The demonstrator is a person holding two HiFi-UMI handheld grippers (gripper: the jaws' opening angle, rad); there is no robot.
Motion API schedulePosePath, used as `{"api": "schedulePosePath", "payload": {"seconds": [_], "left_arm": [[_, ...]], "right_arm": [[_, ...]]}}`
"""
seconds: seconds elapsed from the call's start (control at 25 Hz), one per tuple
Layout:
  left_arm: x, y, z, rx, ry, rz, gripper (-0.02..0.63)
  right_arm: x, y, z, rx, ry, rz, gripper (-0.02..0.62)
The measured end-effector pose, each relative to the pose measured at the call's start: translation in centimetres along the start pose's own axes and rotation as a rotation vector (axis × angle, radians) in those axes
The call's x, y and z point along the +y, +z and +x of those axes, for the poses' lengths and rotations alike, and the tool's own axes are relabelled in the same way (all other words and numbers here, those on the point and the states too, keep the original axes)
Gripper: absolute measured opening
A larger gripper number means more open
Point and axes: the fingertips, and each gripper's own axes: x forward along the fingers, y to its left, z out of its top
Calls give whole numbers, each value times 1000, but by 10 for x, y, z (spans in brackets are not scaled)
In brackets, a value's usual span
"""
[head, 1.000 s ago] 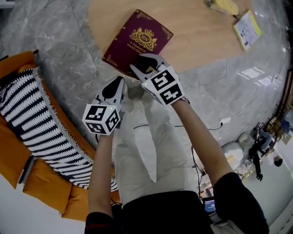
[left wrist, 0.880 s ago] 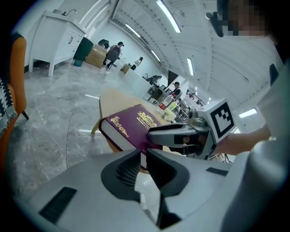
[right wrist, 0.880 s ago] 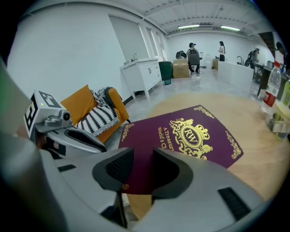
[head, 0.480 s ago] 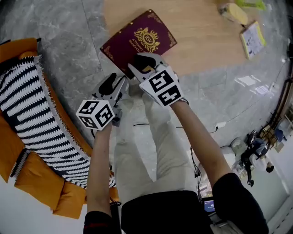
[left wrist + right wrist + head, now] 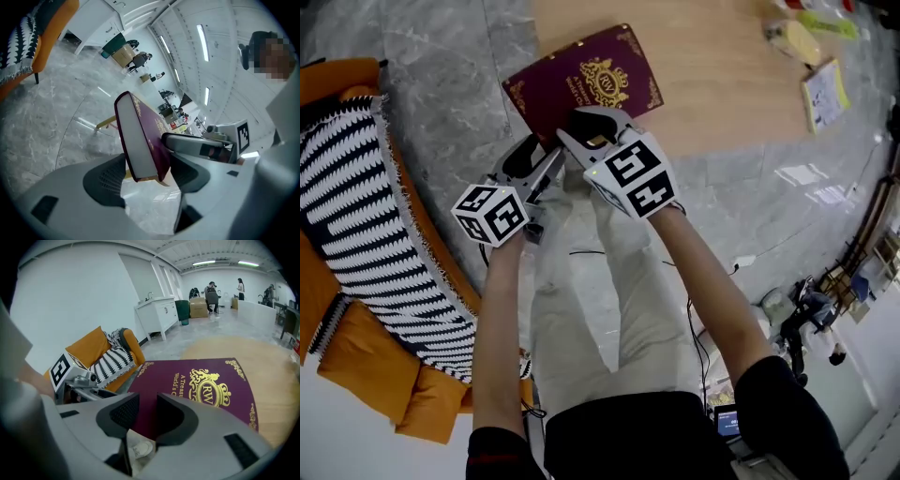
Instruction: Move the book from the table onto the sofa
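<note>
Book (image 5: 581, 84): maroon cover with a gold crest, upper centre of the head view. It lies flat on the wooden table (image 5: 722, 84). Its lower-left corner juts past the table edge, over the grey marble floor (image 5: 441, 56).

Left gripper (image 5: 542, 155): sits just below and left of that jutting corner, marker cube toward the frame's lower left. In the left gripper view the book (image 5: 143, 140) stands edge-on, page block and cover both showing. Its corner reaches down into the gap between the two dark pads. The jaws have just been opening and now stand fairly wide. The corner is between them, close to both pads, but no clamp shows.

Right gripper (image 5: 592, 127): comes in from above onto the book's near edge, centre of the head view. In the right gripper view the cover (image 5: 201, 385) fills the middle and right of the frame. It also shows through the slit between the pads. The jaws have just been closing a little and keep a narrow gap with nothing gripped in it. In the left gripper view a grey jaw of this gripper lies against the cover.

Orange sofa (image 5: 337, 84) with a black-and-white striped throw (image 5: 356, 216): left edge of the head view, well apart from the book.
</note>
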Motion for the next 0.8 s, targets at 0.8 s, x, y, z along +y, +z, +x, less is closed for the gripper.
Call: {"api": "schedulePosePath", "payload": {"seconds": [0.8], "left_arm": [[15, 7, 4, -15, -154, -117, 322]], "right_arm": [[-13, 8, -10, -38, 12, 48, 135]]}}
